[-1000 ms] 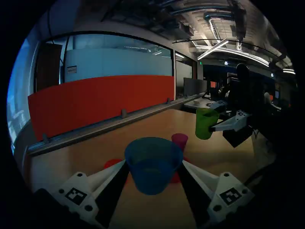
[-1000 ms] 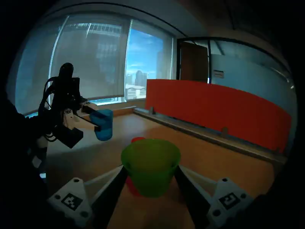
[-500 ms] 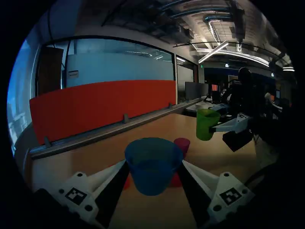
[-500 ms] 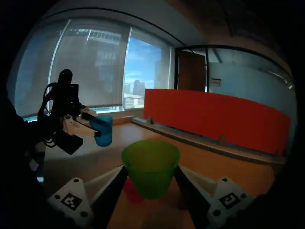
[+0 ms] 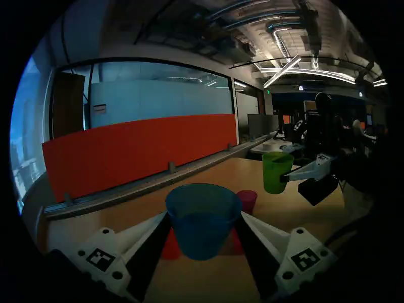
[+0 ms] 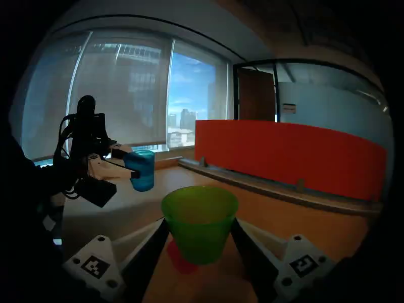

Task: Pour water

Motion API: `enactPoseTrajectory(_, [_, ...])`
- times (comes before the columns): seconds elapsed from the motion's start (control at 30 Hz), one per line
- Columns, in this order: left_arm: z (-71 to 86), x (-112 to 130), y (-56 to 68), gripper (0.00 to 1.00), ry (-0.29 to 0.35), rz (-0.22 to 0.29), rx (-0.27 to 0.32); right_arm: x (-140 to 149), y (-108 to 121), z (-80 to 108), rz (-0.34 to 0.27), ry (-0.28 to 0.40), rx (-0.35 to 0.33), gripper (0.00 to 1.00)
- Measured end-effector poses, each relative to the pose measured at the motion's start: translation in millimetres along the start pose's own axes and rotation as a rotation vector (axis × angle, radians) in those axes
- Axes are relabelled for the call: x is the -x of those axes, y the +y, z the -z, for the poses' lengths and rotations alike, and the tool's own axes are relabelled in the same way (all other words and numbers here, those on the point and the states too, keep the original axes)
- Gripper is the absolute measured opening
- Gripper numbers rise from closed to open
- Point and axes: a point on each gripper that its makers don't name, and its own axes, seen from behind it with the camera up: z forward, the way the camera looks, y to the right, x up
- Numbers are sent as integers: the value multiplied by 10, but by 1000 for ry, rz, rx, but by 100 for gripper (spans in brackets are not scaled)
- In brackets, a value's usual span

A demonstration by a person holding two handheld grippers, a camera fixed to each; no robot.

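My left gripper (image 5: 203,230) is shut on a blue cup (image 5: 203,218), held upright above the wooden table (image 5: 222,177). Behind it a magenta cup (image 5: 247,200) stands by a red mat (image 5: 171,246). In the left gripper view the right gripper (image 5: 285,178) holds the green cup (image 5: 275,171) at the right. My right gripper (image 6: 200,237) is shut on that green cup (image 6: 200,221), upright. Farther left in the right gripper view, the left gripper (image 6: 132,174) carries the blue cup (image 6: 141,169). A red mat (image 6: 180,257) lies below the green cup.
An orange partition (image 5: 141,146) with a rail runs along the table's far edge. Large windows (image 6: 121,101) lie behind the left gripper. A person's dark figure (image 5: 323,121) sits at the back right, with more desks (image 5: 267,144) beyond.
Both grippers have risen a little with their cups; the table and mat sit lower in each view. The blue cup now stands more upright in the right gripper view.
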Motion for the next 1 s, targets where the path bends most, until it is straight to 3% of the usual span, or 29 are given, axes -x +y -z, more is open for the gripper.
enactPoseTrajectory(0.47, [-14,-300,31,84,39,-186,-45,60,-195,-161,-12,-10,-60,87])
enactPoseTrajectory(1.0, [-92,-530,20,84,55,-351,-89,113,-423,-318,-5,-19,-125,87])
